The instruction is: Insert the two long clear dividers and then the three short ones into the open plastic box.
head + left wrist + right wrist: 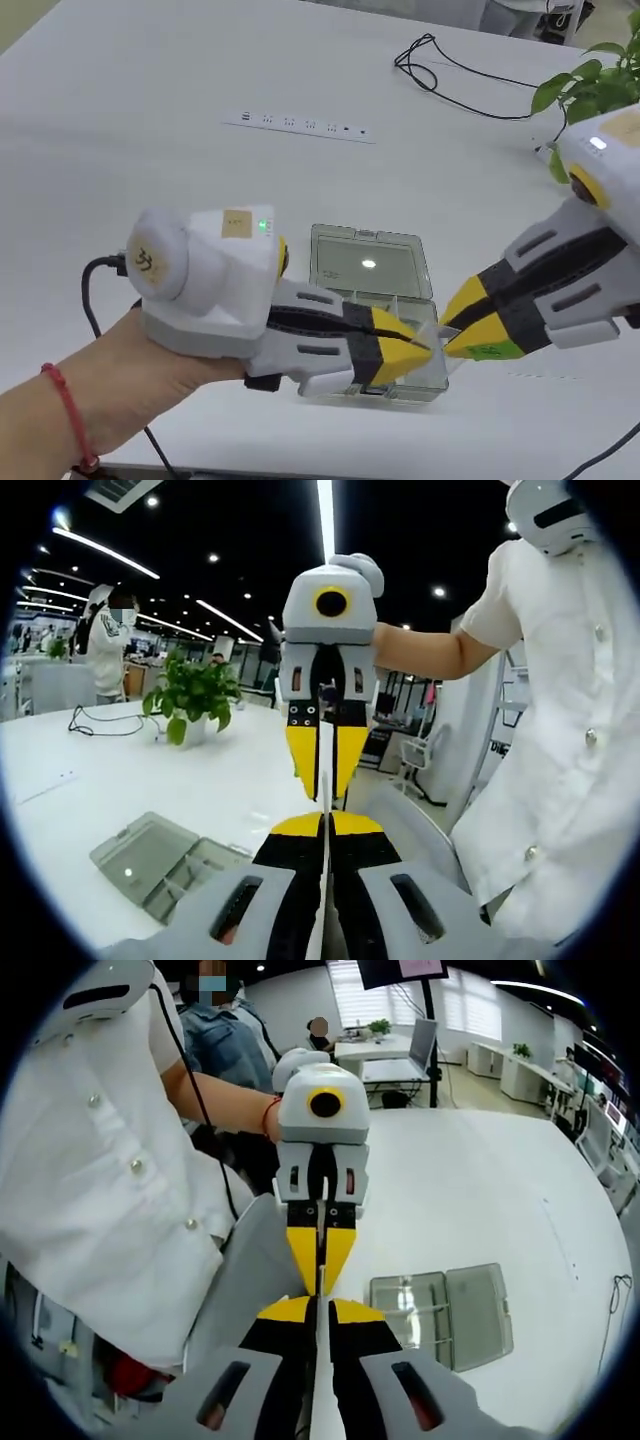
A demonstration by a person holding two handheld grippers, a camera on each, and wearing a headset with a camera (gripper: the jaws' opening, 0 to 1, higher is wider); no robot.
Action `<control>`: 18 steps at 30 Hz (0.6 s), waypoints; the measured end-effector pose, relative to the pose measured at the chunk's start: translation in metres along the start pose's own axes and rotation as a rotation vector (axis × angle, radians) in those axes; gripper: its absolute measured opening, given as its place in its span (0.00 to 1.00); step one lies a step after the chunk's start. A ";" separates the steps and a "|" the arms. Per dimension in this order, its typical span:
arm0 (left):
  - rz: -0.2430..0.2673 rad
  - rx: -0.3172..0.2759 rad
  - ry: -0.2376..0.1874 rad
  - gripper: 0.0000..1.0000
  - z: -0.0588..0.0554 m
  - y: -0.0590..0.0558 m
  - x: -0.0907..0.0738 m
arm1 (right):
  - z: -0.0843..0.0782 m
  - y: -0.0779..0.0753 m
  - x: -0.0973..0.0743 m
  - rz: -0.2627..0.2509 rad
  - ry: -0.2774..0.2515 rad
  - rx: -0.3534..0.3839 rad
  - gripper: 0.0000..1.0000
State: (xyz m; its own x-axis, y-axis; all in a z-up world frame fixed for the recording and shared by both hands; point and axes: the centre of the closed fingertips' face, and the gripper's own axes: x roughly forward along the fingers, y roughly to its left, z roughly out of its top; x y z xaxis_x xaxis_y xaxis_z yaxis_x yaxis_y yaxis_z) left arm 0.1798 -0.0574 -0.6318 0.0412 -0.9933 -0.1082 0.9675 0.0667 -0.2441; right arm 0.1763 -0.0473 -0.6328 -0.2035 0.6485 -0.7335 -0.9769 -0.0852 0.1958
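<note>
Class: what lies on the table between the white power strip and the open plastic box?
Nothing; in the head view, bare table runs from power strip to plastic box.

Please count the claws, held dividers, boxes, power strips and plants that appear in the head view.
Claws: 2, the left claw and the right claw
Clear divider: 1
Plastic box: 1
Power strip: 1
Plant: 1
Total: 6

Open-plan office or lab floor: long white ceiling strip lights (325, 510), rows of white desks (385, 1055), a dark flat screen (425, 1045), a standing person (105, 650). Big white worktop (150, 100) carries a white power strip (300, 126), with a green potted plant (195, 695) near its far right edge.
</note>
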 end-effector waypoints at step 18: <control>0.005 0.013 -0.001 0.00 -0.003 -0.002 -0.002 | -0.001 0.002 0.005 0.021 -0.005 0.006 0.02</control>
State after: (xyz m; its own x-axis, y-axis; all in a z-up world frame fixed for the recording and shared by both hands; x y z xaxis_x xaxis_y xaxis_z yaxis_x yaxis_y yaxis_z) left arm 0.1768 -0.0552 -0.6341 0.0466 -0.9930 -0.1089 0.9704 0.0709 -0.2309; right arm 0.1735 -0.0454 -0.6366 -0.2238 0.6501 -0.7261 -0.9721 -0.0947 0.2148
